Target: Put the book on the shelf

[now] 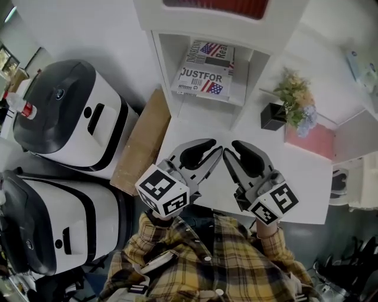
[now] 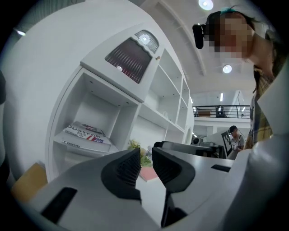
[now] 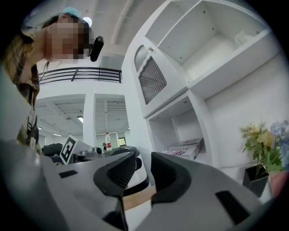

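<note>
On the far shelf (image 1: 163,71) the book (image 1: 202,79) lies flat. Near you, your left gripper (image 1: 217,146) and right gripper (image 1: 229,148) hold nothing, jaws only a little apart. A careless reach could push the book off or tip the flower pot (image 1: 273,116).

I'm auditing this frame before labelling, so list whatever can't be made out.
- Rear book, head view: far end hidden under the shelf board; its fine print is too small to read.
- Red slatted panel, head view: cut off by the top edge.
- Black flowerpot, right gripper view: base hidden behind the right gripper.
</note>
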A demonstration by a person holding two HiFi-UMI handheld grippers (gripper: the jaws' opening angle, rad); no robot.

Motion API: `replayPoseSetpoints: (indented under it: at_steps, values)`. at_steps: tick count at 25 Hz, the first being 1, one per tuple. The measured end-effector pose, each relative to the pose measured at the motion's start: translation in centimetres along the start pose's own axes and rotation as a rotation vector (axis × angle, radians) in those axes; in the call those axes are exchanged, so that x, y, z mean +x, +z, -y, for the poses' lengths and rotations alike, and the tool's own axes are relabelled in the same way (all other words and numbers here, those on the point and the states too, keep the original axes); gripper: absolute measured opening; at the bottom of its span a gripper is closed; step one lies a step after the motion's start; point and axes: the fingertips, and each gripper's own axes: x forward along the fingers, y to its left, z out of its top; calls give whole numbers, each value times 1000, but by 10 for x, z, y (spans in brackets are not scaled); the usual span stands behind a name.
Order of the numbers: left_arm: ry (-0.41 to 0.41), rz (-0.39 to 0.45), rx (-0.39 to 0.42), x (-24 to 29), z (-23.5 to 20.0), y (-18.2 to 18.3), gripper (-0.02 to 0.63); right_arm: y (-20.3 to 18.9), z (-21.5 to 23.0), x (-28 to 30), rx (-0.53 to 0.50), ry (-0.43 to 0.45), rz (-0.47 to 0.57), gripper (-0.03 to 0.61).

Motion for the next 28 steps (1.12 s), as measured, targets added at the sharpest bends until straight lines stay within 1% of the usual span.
replayPoseSetpoints:
  at_steps: [6,11,16,20,24,28]
  values:
    - [-69,-21,-47,-5,32,-23,60,-12,-10,-33,10,-22,-16,78]
    - [-113,-27,-61,-8,52,-34,49,-20,-16,-49,11,-32,-31,57]
    - [-132,-16,-41,-10,60,-34,40,-27,-17,-57,17,-53,-46,35]
    - [-138,-19,-25,-12,65,-37,31,-35,-15,-63,45,-66,-50,18]
    - [-133,-17,-27,-13,65,-39,28,-41,-13,-67,102,-55,-49,18]
    - [-129,-10,-29,-14,66,-38,26,-46,-12,-67,104,-65,-72,18]
